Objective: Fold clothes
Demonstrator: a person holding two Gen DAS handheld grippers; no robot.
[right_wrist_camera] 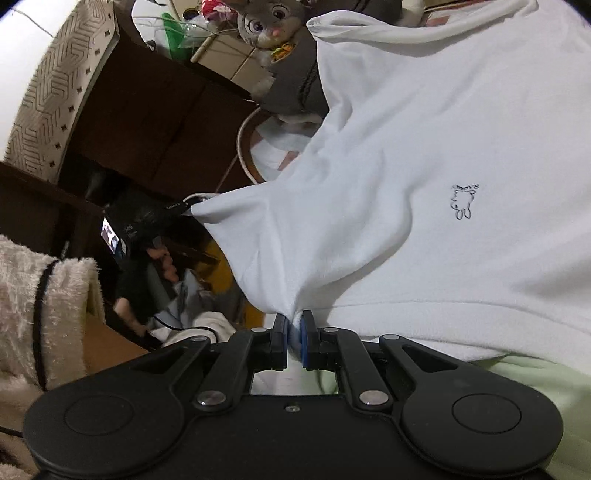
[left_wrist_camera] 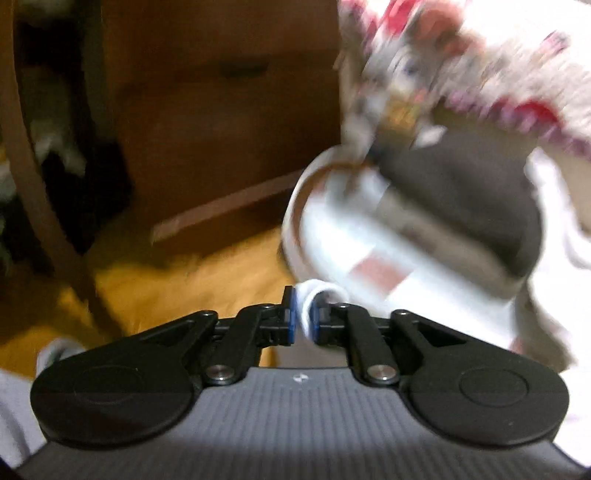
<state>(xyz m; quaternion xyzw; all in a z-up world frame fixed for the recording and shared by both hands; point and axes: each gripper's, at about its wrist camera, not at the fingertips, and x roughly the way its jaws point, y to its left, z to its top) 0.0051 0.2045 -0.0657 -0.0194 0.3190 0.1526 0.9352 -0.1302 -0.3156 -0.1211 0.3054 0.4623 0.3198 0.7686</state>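
My left fingers (left_wrist_camera: 291,314) are pinched together on a rolled white edge of the shirt (left_wrist_camera: 424,266), blue pads nearly meeting with just the cloth fold between them. Left gripper (left_wrist_camera: 303,314) is held low and roughly level, pointing over a yellow-orange cover (left_wrist_camera: 177,280) toward a brown wooden cabinet (left_wrist_camera: 207,122). That view is motion-blurred. The shirt rises up and to the right from my pinch, off the surface; a dark patch (left_wrist_camera: 461,199) sits in its middle, can't tell what it is. A floral red-and-white fabric (left_wrist_camera: 480,62) is blurred above it at top right.

Right gripper (right_wrist_camera: 294,338) is rolled sideways, so the room looks tipped. My right fingers (right_wrist_camera: 306,339) are also clamped tight on a bunched bit of the white shirt (right_wrist_camera: 424,166), creases fanning out from the pinch. The shirt spreads wide, filling the right half of this view, with a small outlined bunny logo (right_wrist_camera: 463,201) on it. One corner points left toward the other gripper (right_wrist_camera: 147,221), seen far off with a hand below it. A grey plush rabbit (right_wrist_camera: 269,26) sits up top near the dark cabinet (right_wrist_camera: 155,110). A fuzzy cream fabric (right_wrist_camera: 44,306) is at far left, pale green cloth (right_wrist_camera: 535,387) under the shirt at lower right.
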